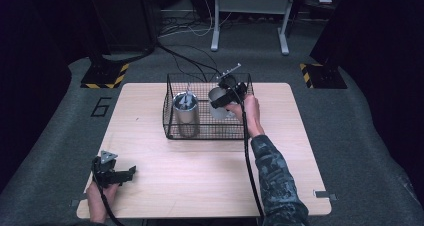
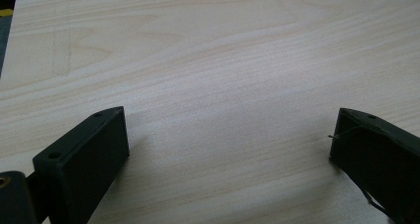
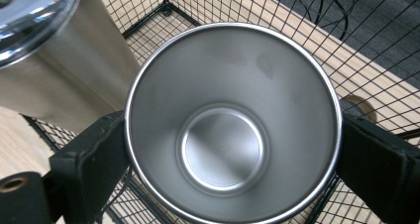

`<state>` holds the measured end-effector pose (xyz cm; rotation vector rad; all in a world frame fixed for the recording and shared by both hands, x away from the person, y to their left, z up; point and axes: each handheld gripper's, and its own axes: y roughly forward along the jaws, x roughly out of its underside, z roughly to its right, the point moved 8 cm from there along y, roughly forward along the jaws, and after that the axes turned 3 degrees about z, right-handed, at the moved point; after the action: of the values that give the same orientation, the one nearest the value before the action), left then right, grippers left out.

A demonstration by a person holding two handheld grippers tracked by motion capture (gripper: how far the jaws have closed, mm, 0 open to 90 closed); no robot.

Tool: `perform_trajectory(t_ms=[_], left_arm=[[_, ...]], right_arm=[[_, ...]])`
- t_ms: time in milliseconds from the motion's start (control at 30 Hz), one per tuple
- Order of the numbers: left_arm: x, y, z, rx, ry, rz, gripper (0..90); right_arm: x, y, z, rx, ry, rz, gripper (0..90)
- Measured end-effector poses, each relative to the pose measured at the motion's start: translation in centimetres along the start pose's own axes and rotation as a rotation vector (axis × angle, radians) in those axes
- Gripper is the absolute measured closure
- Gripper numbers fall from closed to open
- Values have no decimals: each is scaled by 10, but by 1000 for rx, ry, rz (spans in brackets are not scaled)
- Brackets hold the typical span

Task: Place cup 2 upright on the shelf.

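A black wire basket [image 1: 207, 137] stands at the far middle of the wooden table [image 1: 210, 186]. A tall steel tumbler [image 1: 185, 115] stands upright in its left half, with a shiny top [image 3: 29, 11]. My right gripper [image 1: 227, 93] is shut on a steel cup [image 1: 218, 106] in the basket's right half. In the right gripper view I look straight into the empty cup [image 3: 223, 144], whose rim is clamped by my right gripper [image 3: 232, 130] from both sides. I cannot tell whether the cup touches the basket floor. My left gripper [image 1: 131, 172] rests open near the table's front left corner.
The left gripper [image 2: 229, 130] has bare wood [image 2: 208, 45] between its jaws. Basket wires [image 3: 366, 50] rise close around the cup, and the tumbler [image 3: 54, 70] stands just beside it. Cables lie on the grey floor [image 1: 350, 136] beyond the table.
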<state>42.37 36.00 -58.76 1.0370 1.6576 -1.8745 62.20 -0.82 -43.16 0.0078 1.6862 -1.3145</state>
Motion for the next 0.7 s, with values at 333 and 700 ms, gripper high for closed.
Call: perform_trajectory(t_ms=[333, 700], left_arm=[[0, 0, -1, -1, 10, -6, 15], [0, 0, 0, -1, 2, 0, 15]], right_arm=[[3, 21, -2, -8, 43, -43, 58], [13, 38, 2, -11, 81, -108, 58]])
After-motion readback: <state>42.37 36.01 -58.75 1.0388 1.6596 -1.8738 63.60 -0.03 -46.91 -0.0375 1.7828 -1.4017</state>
